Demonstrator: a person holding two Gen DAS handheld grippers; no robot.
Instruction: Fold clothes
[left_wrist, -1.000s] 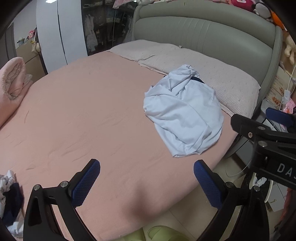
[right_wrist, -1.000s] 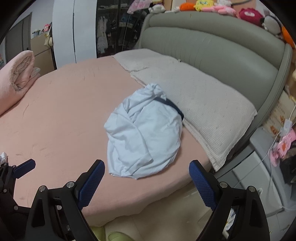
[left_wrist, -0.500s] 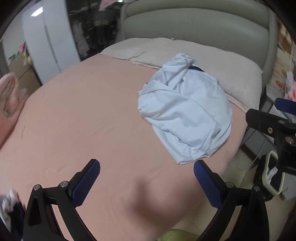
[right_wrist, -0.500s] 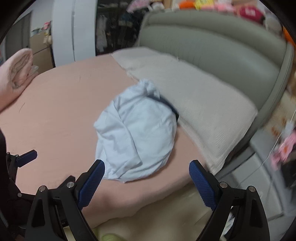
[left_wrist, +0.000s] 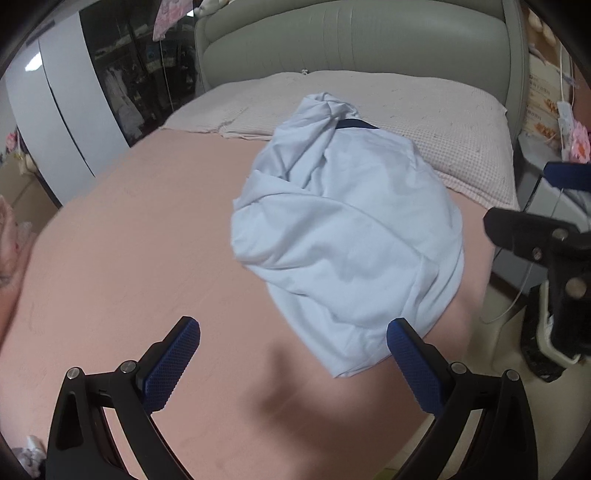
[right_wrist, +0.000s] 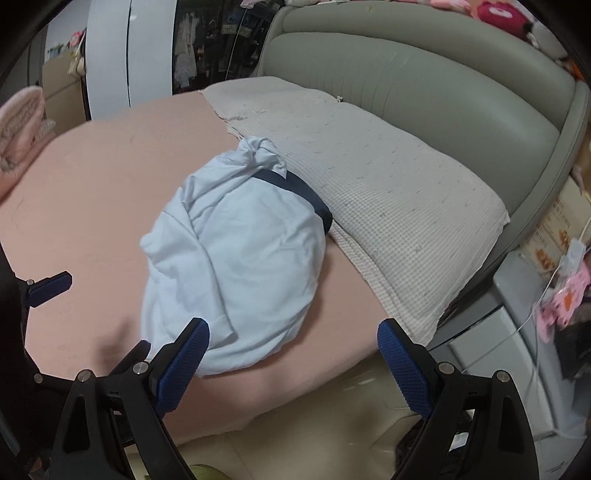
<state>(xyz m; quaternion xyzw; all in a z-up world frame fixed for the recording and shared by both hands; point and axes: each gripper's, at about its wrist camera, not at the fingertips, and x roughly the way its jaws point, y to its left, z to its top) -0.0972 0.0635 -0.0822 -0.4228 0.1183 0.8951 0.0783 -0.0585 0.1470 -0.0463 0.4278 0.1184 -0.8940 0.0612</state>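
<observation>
Garment (left_wrist: 347, 236) on bed (left_wrist: 129, 240), ahead of left gripper (left_wrist: 291, 363); pillow (left_wrist: 424, 122) behind it, right gripper (right_wrist: 291, 363) beside.

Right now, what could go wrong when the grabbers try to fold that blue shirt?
The light blue shirt lies bunched up near the bed's edge, so a tug might slide it off. Both the left gripper and right gripper are open; pinching the heap could catch several layers.
</observation>
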